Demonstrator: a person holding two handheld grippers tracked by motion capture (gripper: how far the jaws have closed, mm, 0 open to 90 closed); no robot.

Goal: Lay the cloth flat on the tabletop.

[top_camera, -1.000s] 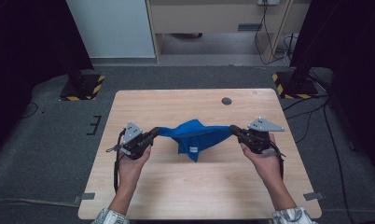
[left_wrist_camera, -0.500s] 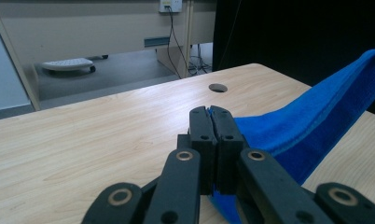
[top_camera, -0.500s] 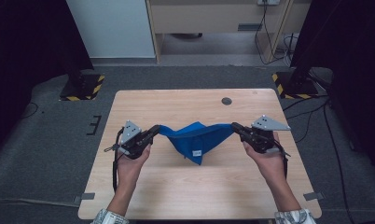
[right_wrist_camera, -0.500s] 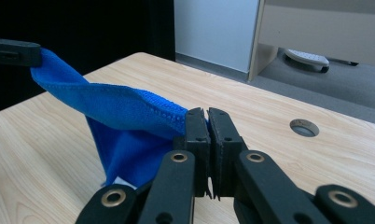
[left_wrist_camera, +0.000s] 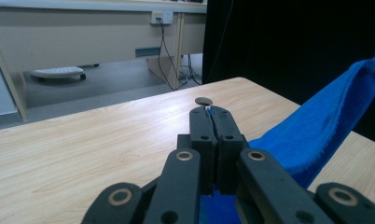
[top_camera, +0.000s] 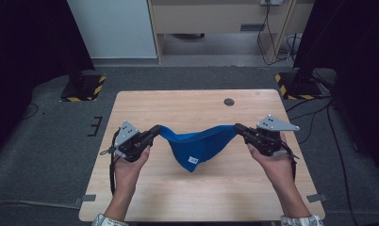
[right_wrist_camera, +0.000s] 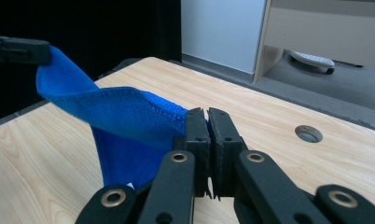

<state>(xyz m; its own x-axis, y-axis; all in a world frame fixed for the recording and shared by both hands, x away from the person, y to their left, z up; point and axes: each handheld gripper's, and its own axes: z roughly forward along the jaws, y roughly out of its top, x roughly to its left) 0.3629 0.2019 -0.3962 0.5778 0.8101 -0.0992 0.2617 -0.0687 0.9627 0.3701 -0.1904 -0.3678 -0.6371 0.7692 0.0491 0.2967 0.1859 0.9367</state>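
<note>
Two corners of the blue cloth (top_camera: 197, 143) are being clamped by left gripper (top_camera: 155, 130) and right gripper (top_camera: 238, 127); middle is being left sagging, white tag showing.

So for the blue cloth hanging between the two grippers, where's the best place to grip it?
At its two top corners, one from each side, as the left gripper and right gripper do now. The blue cloth sags to a point in the middle, so corner grips probably let it spread flat.

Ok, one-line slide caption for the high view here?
Left hand-held gripper and right hand-held gripper each pinch an end of a blue cloth sagging over a wooden table.
</note>
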